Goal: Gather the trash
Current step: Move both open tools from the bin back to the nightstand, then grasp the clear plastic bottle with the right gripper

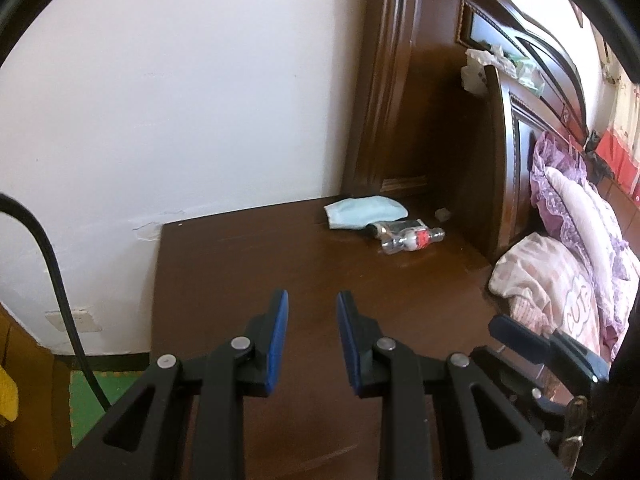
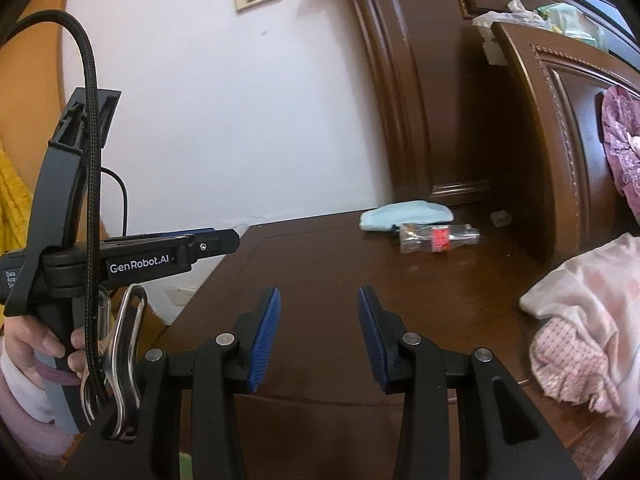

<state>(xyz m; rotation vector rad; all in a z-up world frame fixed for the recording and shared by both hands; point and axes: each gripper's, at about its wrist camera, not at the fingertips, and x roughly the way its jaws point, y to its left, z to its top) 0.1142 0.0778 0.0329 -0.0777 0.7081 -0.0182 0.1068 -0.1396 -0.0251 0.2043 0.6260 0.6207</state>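
Observation:
A crushed clear plastic bottle with a red label lies on its side at the far end of a dark wooden nightstand top; it also shows in the right wrist view. A light blue face mask lies just behind it. A small grey crumpled scrap sits near the back corner. My left gripper is open and empty, well short of the bottle. My right gripper is open and empty, also short of it. The left gripper's body shows at the left of the right wrist view.
A white wall runs along the back left. A tall dark wooden headboard stands behind and to the right, with tissues and packets on its ledge. Pink and purple bedding lies at the right. A black cable hangs at the left.

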